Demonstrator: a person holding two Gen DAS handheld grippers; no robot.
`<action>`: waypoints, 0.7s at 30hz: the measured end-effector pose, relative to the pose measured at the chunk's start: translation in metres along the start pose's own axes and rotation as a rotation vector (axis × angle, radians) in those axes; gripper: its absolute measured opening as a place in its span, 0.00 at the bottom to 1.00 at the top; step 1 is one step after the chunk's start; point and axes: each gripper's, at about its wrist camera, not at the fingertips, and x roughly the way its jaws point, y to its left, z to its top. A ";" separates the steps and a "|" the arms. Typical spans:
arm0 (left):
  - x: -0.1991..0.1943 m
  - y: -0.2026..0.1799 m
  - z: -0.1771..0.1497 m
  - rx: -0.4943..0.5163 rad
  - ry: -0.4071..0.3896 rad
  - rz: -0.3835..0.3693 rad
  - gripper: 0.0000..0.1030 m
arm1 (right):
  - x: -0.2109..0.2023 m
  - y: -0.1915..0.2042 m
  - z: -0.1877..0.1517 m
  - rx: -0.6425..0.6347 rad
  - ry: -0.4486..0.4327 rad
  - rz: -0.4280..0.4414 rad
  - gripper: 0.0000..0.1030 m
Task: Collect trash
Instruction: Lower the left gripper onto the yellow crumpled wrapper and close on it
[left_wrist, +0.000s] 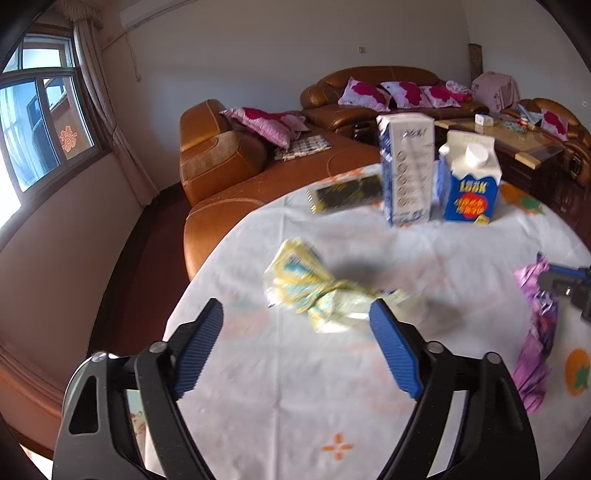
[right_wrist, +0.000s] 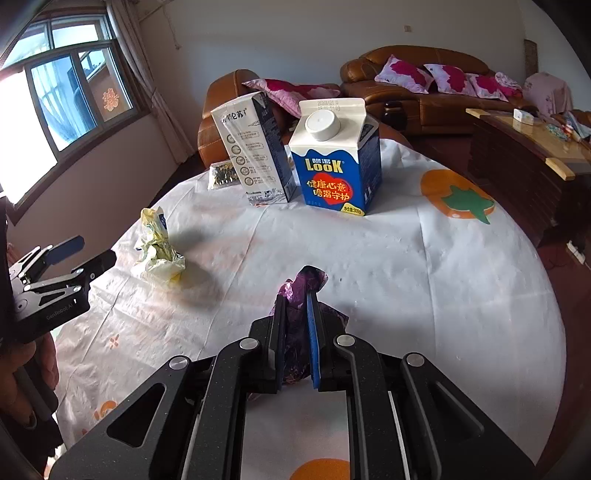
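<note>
A crumpled yellow wrapper (left_wrist: 317, 291) (right_wrist: 159, 247) lies on the white tablecloth (left_wrist: 295, 387). My left gripper (left_wrist: 295, 308) (right_wrist: 95, 248) is open, its blue pads wide apart just short of the wrapper and not touching it. My right gripper (right_wrist: 297, 295) is shut on a crumpled purple wrapper (right_wrist: 310, 277), which sticks out past the fingertips. In the left wrist view the purple wrapper (left_wrist: 535, 332) hangs at the right edge, under the right gripper (left_wrist: 550, 277).
At the far side of the round table stand a tall white-and-blue carton (left_wrist: 406, 166) (right_wrist: 255, 147) and a blue LOOK carton (left_wrist: 471, 181) (right_wrist: 336, 162). A dark snack packet (left_wrist: 345, 192) (right_wrist: 221, 173) lies beside them. A brown sofa (left_wrist: 221, 155) and a coffee table (right_wrist: 524, 147) stand behind.
</note>
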 end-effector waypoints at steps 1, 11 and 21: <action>0.001 -0.008 0.005 0.005 -0.007 0.006 0.88 | -0.001 0.000 0.000 0.002 -0.002 0.001 0.11; 0.024 -0.028 -0.016 0.152 0.086 0.113 0.93 | -0.003 -0.007 -0.004 0.022 -0.002 0.014 0.11; -0.001 0.049 -0.038 0.014 0.100 0.192 0.93 | -0.003 0.005 -0.007 -0.001 -0.022 0.013 0.11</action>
